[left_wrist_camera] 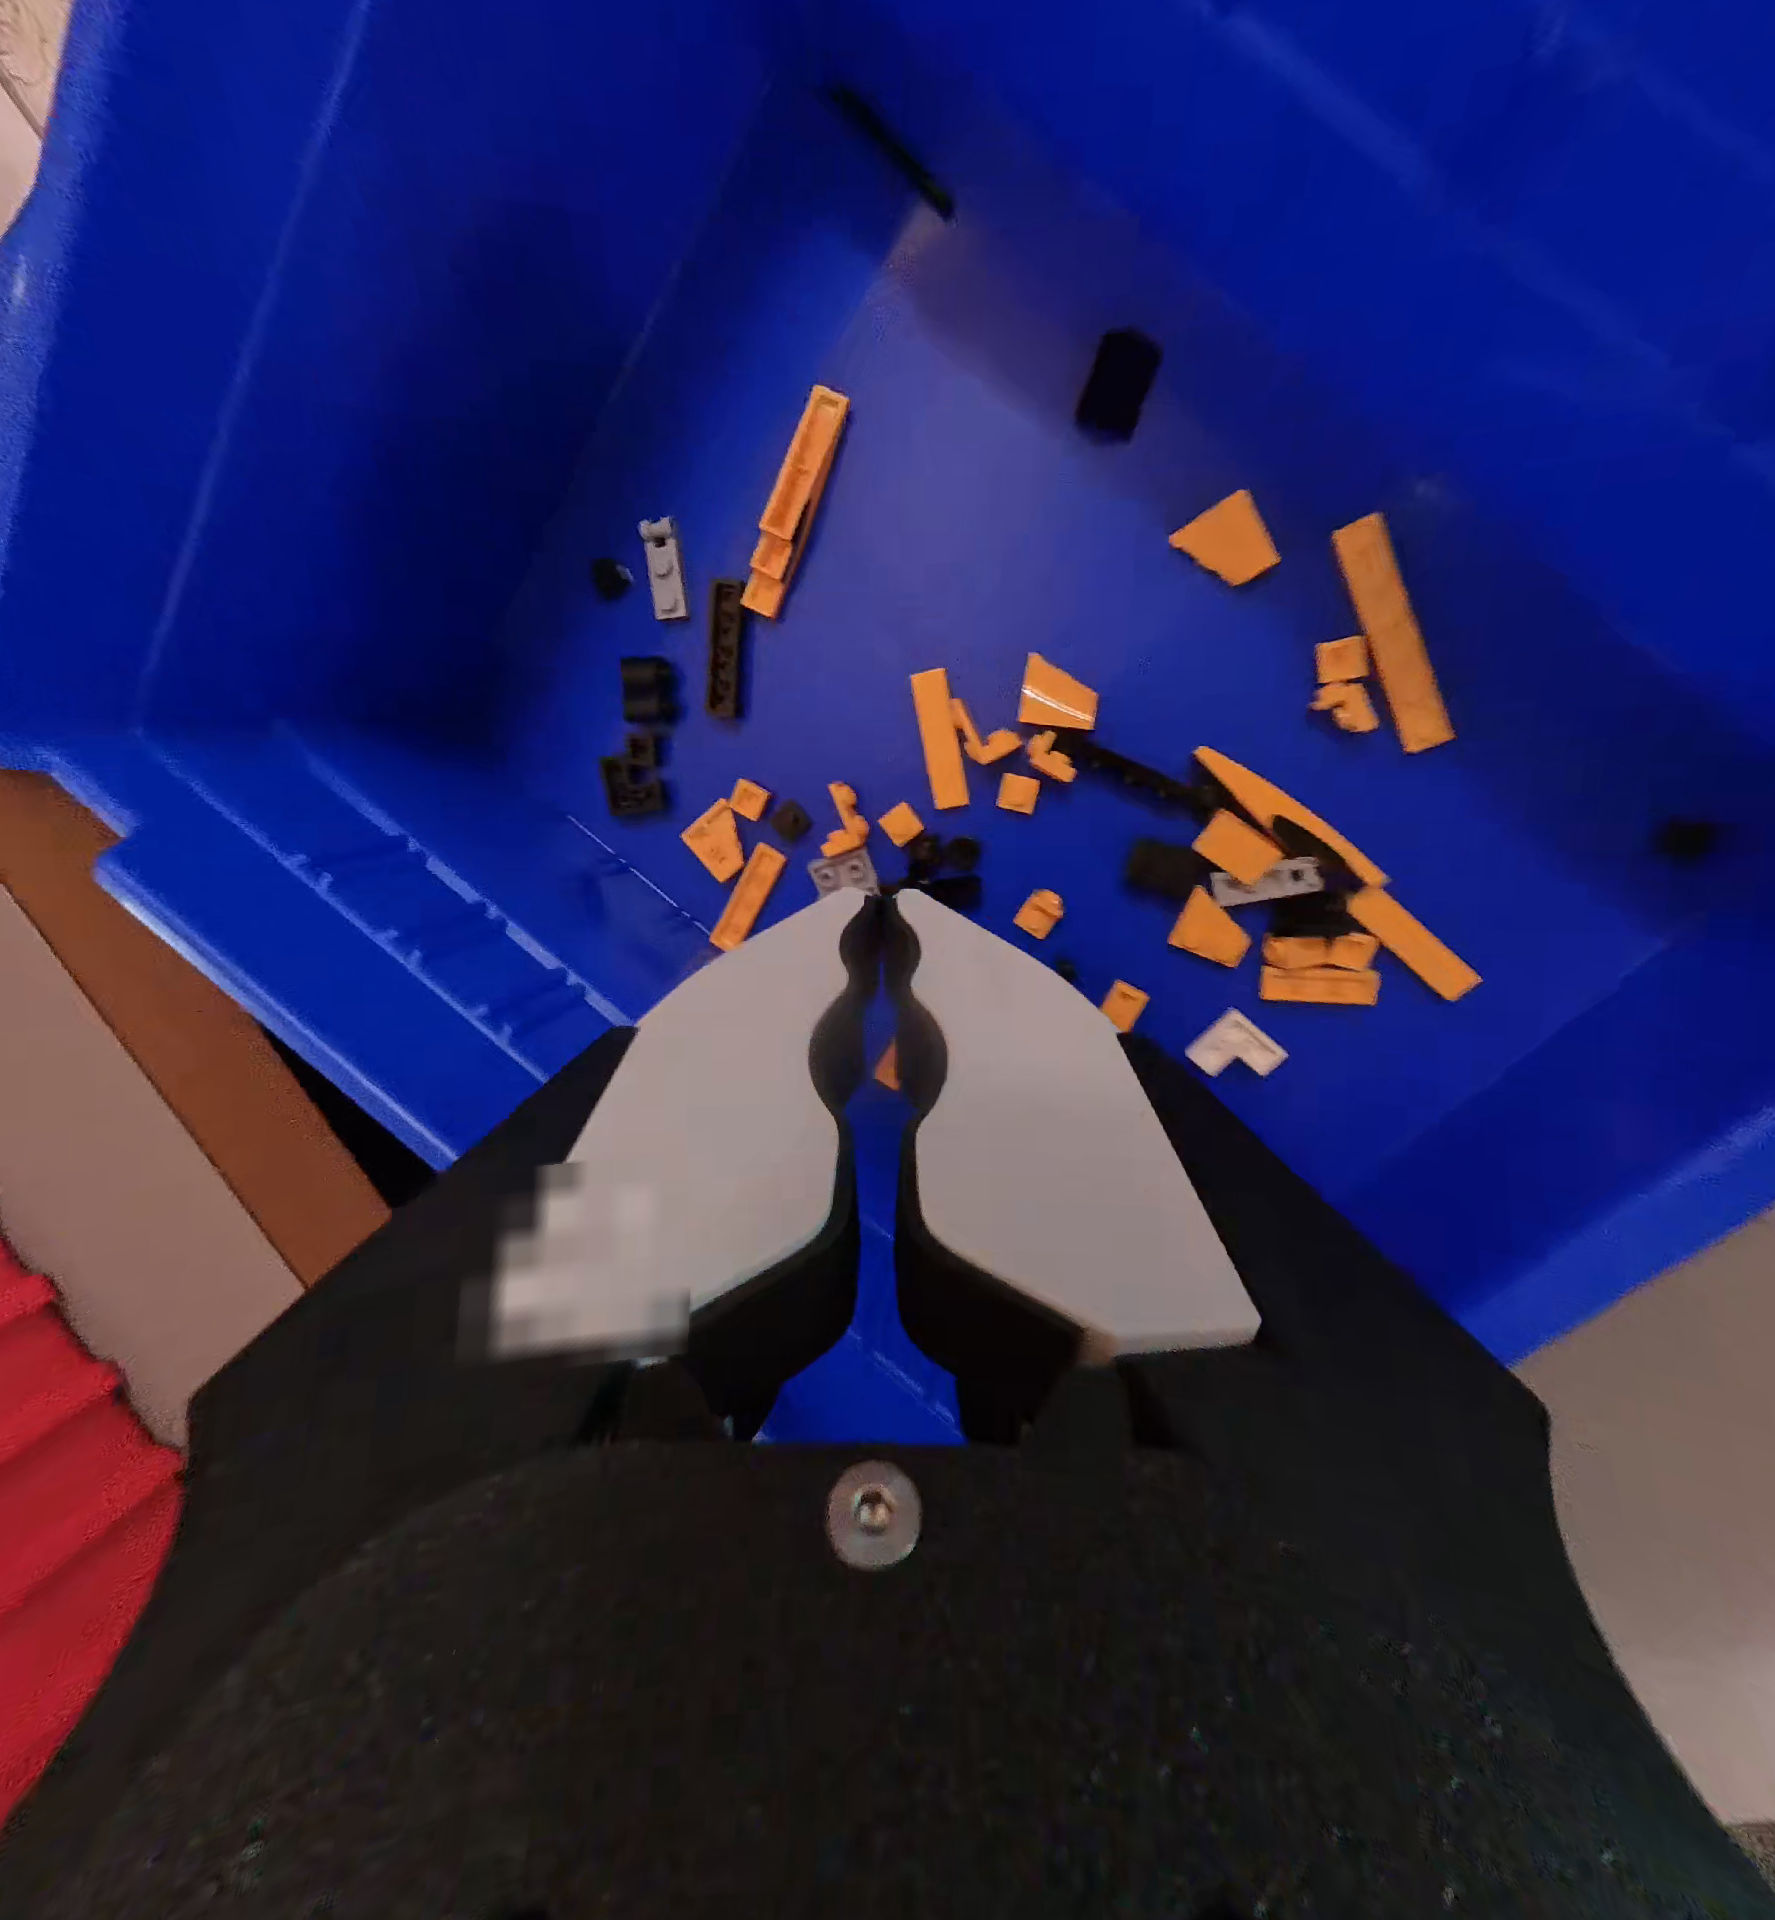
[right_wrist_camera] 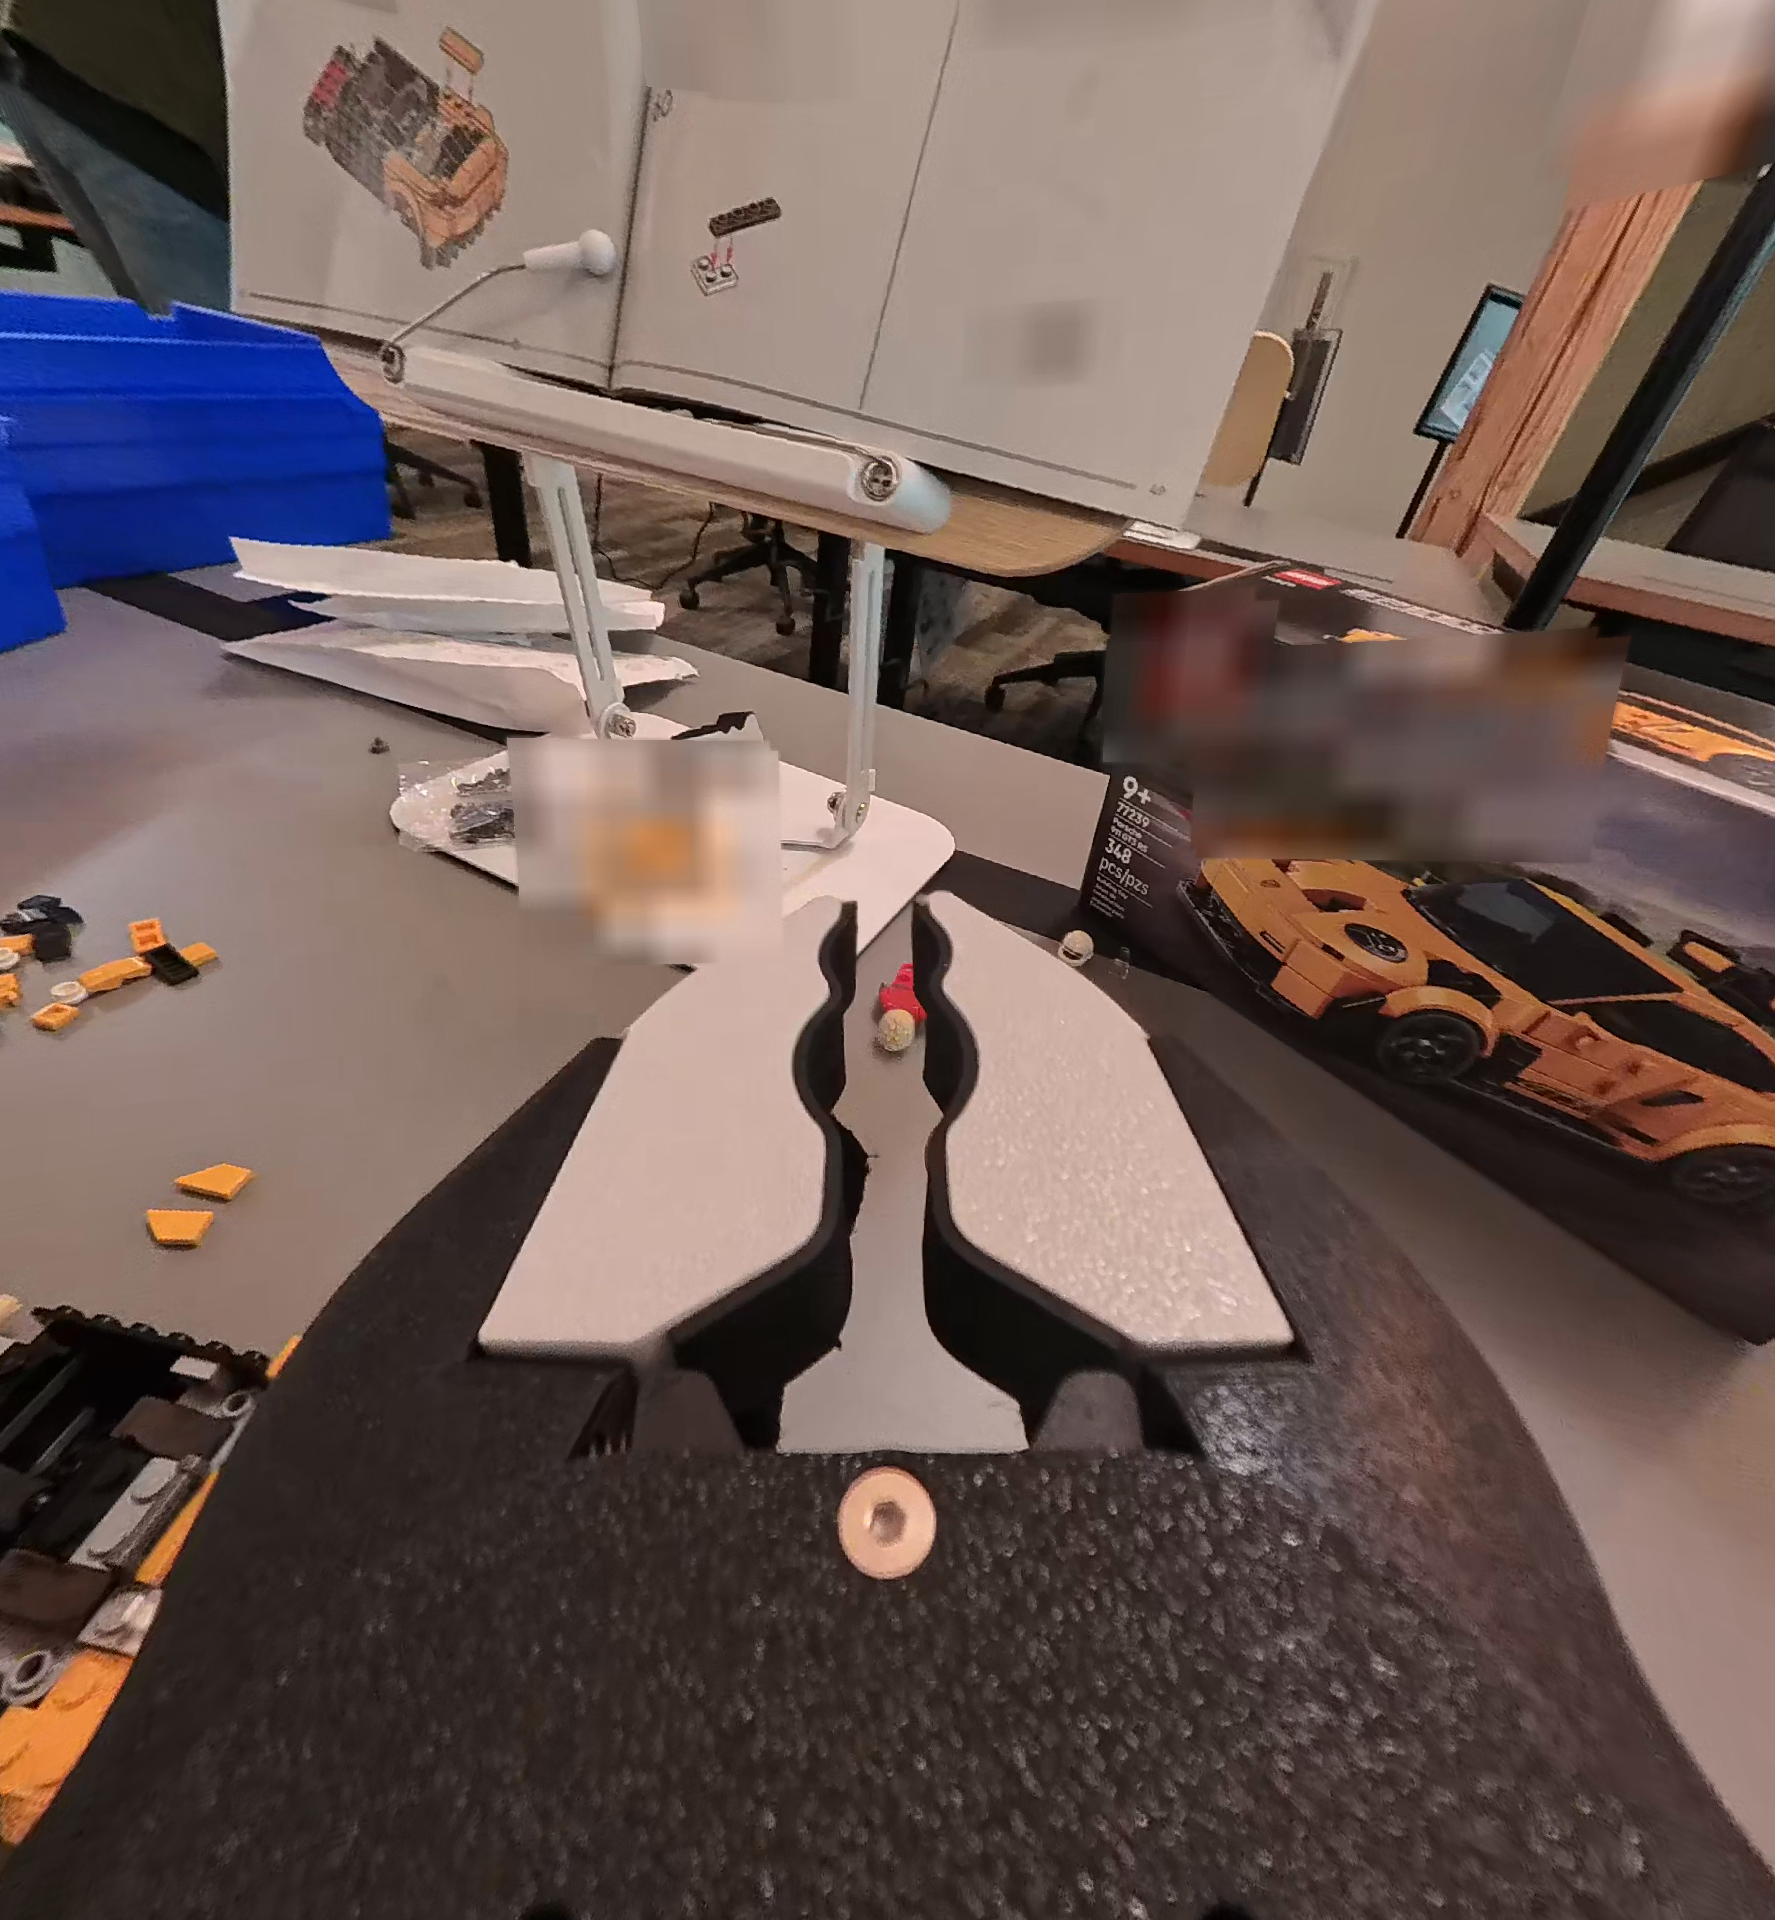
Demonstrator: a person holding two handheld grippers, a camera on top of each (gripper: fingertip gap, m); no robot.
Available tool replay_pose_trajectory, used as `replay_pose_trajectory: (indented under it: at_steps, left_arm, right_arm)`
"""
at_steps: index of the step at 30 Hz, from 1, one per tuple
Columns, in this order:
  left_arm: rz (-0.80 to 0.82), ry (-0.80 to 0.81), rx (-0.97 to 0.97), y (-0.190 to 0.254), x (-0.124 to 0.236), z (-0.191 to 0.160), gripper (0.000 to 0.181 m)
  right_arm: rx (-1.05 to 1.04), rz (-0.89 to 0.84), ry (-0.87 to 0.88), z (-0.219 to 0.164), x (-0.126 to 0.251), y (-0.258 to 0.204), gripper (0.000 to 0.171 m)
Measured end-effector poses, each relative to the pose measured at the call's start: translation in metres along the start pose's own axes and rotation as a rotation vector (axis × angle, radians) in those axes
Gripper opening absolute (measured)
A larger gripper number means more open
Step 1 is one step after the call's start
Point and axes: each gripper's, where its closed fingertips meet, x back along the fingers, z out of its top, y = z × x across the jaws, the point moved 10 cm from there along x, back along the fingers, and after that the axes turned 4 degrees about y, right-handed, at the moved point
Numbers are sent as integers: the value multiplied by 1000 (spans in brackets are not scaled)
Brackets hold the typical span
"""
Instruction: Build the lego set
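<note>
Left wrist view: left gripper [left_wrist_camera: 878, 902] poised over a blue bin [left_wrist_camera: 363, 436], jaws clenched tip to tip, nothing visibly between them. Tips hanging just above a cluster of small black round pieces [left_wrist_camera: 943, 864] and a light grey two-stud plate [left_wrist_camera: 843, 871] on the bin floor; contact with either not discernible. Loose orange pieces [left_wrist_camera: 1226, 821] scattered across the bin floor — long tiles, wedge plates, small squares — mixed with black ones. Long orange plate [left_wrist_camera: 798, 499] lying near the far left of the scatter, a black studded strip [left_wrist_camera: 725, 663] just beside it; a white L-shaped piece [left_wrist_camera: 1236, 1044] near the right finger. Bin resting partly over a brown surface [left_wrist_camera: 187, 997], red fabric [left_wrist_camera: 10, 1455] at lower left.

Right wrist view: right gripper [right_wrist_camera: 881, 914] held low over a grey table [right_wrist_camera: 363, 1039], jaws released, a clear gap between the tips, nothing grasped. Small red piece with a pale round end [right_wrist_camera: 901, 1010] lying on the table, seen through that gap. Partly built black-and-orange model [right_wrist_camera: 41, 1507] at lower left, close beside the gripper body. Two orange wedge plates [right_wrist_camera: 199, 1203] apart on the table; a further group of small orange, black and white pieces [right_wrist_camera: 62, 971] at far left. Instruction booklet [right_wrist_camera: 779, 208] open on a white stand [right_wrist_camera: 862, 644] ahead — set box [right_wrist_camera: 1485, 1039] with an orange car picture at right.
</note>
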Motion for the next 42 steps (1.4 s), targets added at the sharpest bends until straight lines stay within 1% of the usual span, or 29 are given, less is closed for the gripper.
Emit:
replay_pose_trajectory:
  at_steps: [3,6,9,13,15,17,18,19,20,21,27,30,32,33,36,38,42]
  left_arm:
    - [-61,-49,-30,-4,-13,5,2]
    - [-225,-75,-128,11,-15,4,10]
    - [-350,-76,-253,36,-3,-2,25]
    - [-558,-81,-342,69,16,-16,44]
    - [-597,-99,-372,82,17,-23,53]
    - [-562,-150,-413,94,10,-29,54]
    - [-537,-168,-428,98,6,-31,51]
    - [-526,-175,-434,102,3,-32,42]
    - [-525,-170,-432,105,2,-31,29]
    - [-519,-163,-428,109,2,-29,24]
    - [-441,-126,-393,128,0,-10,23]
    - [-442,-109,-385,128,1,-8,22]
    - [-456,-74,-369,123,12,-8,29]
    - [-450,-47,-355,117,19,-7,29]
    - [-367,-7,-293,93,33,-3,24]
    - [-353,-37,-258,82,27,1,16]
    - [-372,-166,-332,84,-3,5,16]
  right_arm:
    - [-9,-18,-4,-1,1,3,10]
    - [-6,-36,-11,-1,3,5,9]
    - [2,-47,-28,-4,3,6,9]
    - [-4,-49,-47,-8,-1,5,9]
    - [2,-44,-50,-8,-3,4,9]
    - [15,-40,-50,-8,-4,1,9]
    - [22,-39,-49,-8,-5,0,8]
    - [27,-37,-49,-8,-5,0,8]
    - [30,-35,-48,-8,-4,0,8]
    - [30,-36,-47,-7,-4,0,8]
    - [11,-35,-43,-8,-3,2,8]
    - [10,-31,-40,-7,-3,2,8]
    - [6,-29,-39,-7,-3,2,8]
    - [3,-27,-39,-8,-3,3,8]
    - [-9,-17,-41,-9,-4,2,8]
    - [-12,-9,-42,-10,-4,1,8]
    - [-9,-1,-39,-10,-4,0,8]
